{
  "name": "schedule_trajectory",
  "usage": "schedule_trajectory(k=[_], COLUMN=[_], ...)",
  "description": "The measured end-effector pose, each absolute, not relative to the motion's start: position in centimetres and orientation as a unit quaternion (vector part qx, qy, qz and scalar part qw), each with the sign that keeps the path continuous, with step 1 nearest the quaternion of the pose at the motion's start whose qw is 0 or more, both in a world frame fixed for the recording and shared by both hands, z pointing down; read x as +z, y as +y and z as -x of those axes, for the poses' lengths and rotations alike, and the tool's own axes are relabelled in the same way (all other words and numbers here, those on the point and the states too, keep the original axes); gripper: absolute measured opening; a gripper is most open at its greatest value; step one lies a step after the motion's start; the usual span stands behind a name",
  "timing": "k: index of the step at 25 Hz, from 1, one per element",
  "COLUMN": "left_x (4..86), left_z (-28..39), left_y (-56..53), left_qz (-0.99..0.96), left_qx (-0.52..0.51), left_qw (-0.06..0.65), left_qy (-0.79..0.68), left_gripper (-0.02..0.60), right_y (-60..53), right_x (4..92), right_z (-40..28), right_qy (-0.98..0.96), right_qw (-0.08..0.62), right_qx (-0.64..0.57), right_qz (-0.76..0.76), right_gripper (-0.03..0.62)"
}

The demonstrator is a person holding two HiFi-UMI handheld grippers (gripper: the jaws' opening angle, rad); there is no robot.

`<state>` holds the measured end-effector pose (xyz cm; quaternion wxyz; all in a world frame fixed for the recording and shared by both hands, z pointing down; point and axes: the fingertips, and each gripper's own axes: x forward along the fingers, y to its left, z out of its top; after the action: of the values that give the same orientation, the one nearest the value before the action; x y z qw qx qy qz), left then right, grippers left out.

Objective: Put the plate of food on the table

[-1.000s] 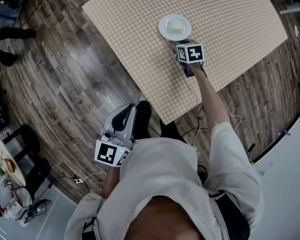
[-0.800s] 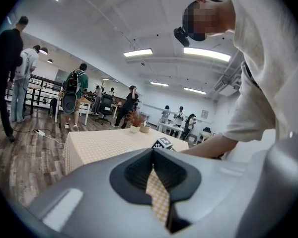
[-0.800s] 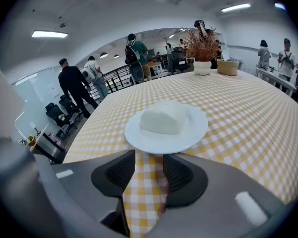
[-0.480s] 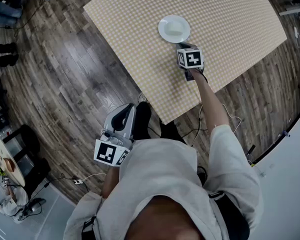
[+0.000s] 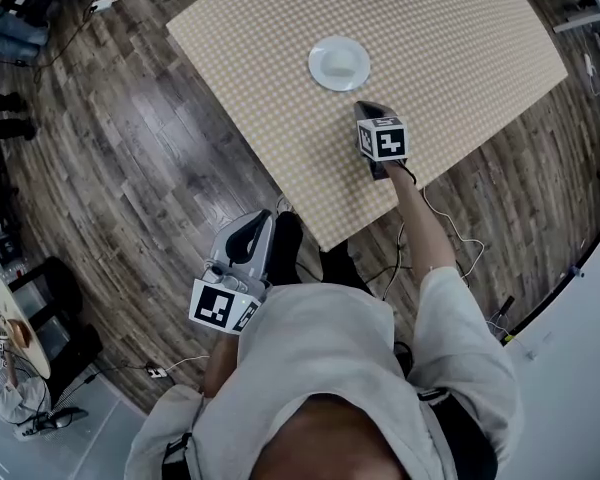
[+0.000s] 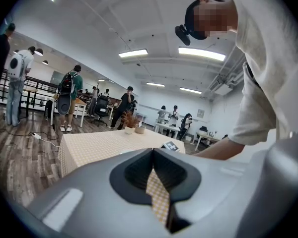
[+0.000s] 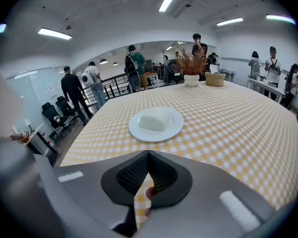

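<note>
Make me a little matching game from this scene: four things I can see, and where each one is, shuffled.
Things:
1 plate
2 right gripper
3 left gripper
4 dried plant in a pot

Places:
a over the wooden floor, off the table
b far end of the table
c mid-table, white food on it
d over the table, just short of the plate

Pairs: 1c, 2d, 3a, 4b.

L tool (image 6: 151, 151) jaws together, checked table (image 6: 102, 145) beyond

We see a yellow-and-white check on the table (image 5: 460, 38). White plate (image 5: 317, 71), white food (image 5: 340, 62). Left gripper (image 5: 248, 230) and right gripper (image 5: 367, 107) grey, with black-and-white square markers on the cubes. Floor (image 5: 150, 138) dark brown planks.
</note>
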<state>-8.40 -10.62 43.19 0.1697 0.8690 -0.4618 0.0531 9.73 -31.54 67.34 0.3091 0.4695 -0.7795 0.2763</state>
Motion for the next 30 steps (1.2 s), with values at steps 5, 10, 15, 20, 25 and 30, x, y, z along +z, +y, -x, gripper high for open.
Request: schedule_trajectory(k=[5, 10, 15, 20, 25, 30], left_x=[42.1, 40.2, 38.2, 36.9, 35.1, 33.6], left_z=[6.7, 5.0, 3.0, 1.6, 0.7, 2.1], left_y=[-9.6, -7.7, -5.8, -3.2, -2.1, -1.4], left_qz=[-0.875, -0.878, -0.873, -0.864, -0.87, -0.873], left_qx=[0.05, 0.043, 0.033, 0.024, 0.017, 0.011], left_qw=[0.153, 0.126, 0.088, 0.073, 0.044, 0.019], left_qy=[-0.457, -0.461, -0.479, -0.497, -0.492, -0.487], left_gripper=[0.008, 0.008, 0.008, 0.008, 0.008, 0.008], right_y=[-29.8, -26.3, -22.0, -16.0, -9.9, -6.0], right_x=[62.3, 55.5, 49.1, 44.9, 43.0, 42.5], right_z=[-9.9, -9.4, -10.3, -11.1, -11.7, -11.9], right_qy=[-0.817, -0.855, -0.875, -0.884, -0.893, -0.879], right_qw=[0.247, 0.17, 0.109, 0.093, 0.08, 0.078], right_qx=[0.237, 0.214, 0.163, 0.119, 0.085, 0.08], right_qz=[-0.465, -0.44, -0.442, -0.443, -0.435, -0.463], right_gripper=[-0.002, -0.002, -0.002, -0.003, -0.003, -0.003])
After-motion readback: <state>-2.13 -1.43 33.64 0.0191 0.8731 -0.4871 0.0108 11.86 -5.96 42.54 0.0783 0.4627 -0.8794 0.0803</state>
